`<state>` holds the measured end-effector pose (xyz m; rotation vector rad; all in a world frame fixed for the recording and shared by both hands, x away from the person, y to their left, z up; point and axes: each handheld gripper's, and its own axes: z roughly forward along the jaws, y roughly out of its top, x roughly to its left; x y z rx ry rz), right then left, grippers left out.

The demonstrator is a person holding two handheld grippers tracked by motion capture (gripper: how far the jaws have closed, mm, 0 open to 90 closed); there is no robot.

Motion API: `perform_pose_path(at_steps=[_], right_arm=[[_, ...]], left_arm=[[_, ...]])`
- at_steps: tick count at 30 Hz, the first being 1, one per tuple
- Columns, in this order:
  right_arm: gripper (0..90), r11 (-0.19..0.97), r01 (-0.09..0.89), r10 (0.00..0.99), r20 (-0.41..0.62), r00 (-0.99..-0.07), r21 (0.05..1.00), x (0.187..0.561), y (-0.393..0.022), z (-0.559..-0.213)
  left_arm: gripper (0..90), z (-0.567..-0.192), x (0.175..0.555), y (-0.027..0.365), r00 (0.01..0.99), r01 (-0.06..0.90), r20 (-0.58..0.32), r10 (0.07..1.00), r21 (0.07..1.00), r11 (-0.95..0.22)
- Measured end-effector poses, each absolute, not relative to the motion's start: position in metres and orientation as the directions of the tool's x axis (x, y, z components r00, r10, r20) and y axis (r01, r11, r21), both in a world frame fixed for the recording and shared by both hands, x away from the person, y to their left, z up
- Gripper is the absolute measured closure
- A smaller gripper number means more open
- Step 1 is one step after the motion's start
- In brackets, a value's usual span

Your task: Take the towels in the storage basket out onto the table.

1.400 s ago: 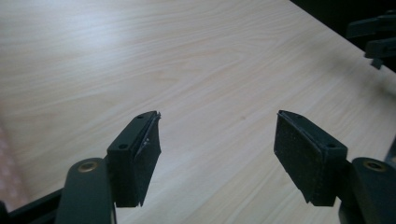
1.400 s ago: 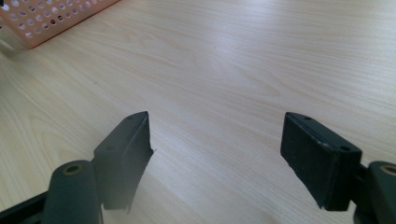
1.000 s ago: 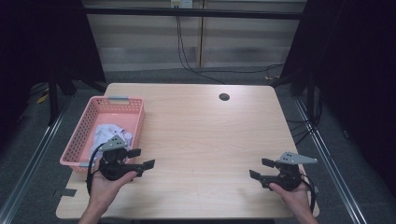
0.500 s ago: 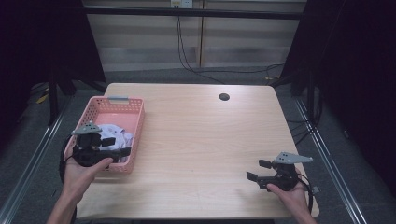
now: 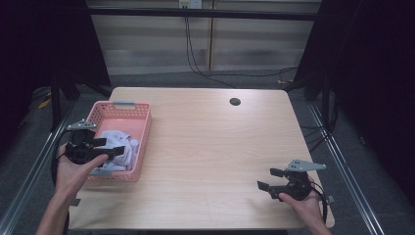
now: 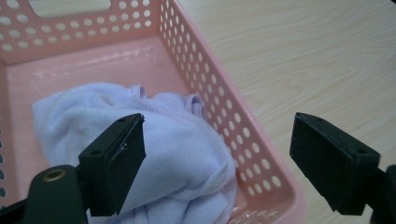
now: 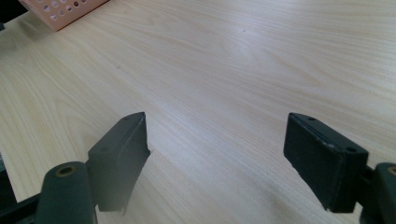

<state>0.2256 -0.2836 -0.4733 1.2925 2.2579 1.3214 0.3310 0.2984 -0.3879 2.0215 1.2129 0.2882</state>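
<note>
Left claw (image 5: 105, 147) shifted over basket (image 5: 142, 128), opening above cloth (image 6: 154, 154)

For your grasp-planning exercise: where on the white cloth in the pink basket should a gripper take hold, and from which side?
Grip the raised folded ridge of the cloth from above, best guess. The basket walls block any sideways approach, and the bunched hem stands proud enough for two jaws to pinch. The left gripper hangs open over it.

light wood table (image 5: 205, 147), round dark hole (image 5: 235, 102) near its far edge, cables (image 5: 195, 58) behind
</note>
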Motion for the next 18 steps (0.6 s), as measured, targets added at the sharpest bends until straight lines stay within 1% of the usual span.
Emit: perform_pose_path(at_steps=[5,10,11,12,14,17,18], right_arm=[[21.3,0.208,0.577,0.775,0.227,-0.590,0.790,0.226,-0.283,-0.473],[20.6,0.204,0.567,0.778,0.219,-0.589,0.798,0.226,-0.283,-0.473],[20.5,0.205,0.566,0.777,0.219,-0.590,0.798,0.227,-0.283,-0.473],[20.4,0.206,0.573,0.778,0.222,-0.588,0.793,0.227,-0.282,-0.473],[19.6,0.213,0.576,0.776,0.222,-0.590,0.789,0.227,-0.282,-0.474],[19.3,0.220,0.586,0.779,0.221,-0.587,0.780,0.228,-0.281,-0.475],[19.3,0.219,0.586,0.778,0.222,-0.588,0.780,0.228,-0.281,-0.475]], left_arm=[[17.3,-0.400,0.346,0.308,0.489,0.713,-0.163,0.857,0.641,-0.285],[17.0,-0.411,0.360,0.313,0.461,0.753,-0.181,0.869,0.598,-0.275],[17.0,-0.413,0.362,0.314,0.472,0.753,-0.172,0.865,0.589,-0.294],[16.9,-0.415,0.364,0.313,0.461,0.761,-0.171,0.871,0.581,-0.289],[16.6,-0.420,0.368,0.311,0.463,0.767,-0.177,0.869,0.572,-0.291],[15.3,-0.425,0.375,0.311,0.475,0.785,-0.188,0.860,0.533,-0.317],[15.2,-0.425,0.376,0.310,0.490,0.781,-0.193,0.850,0.530,-0.330]])
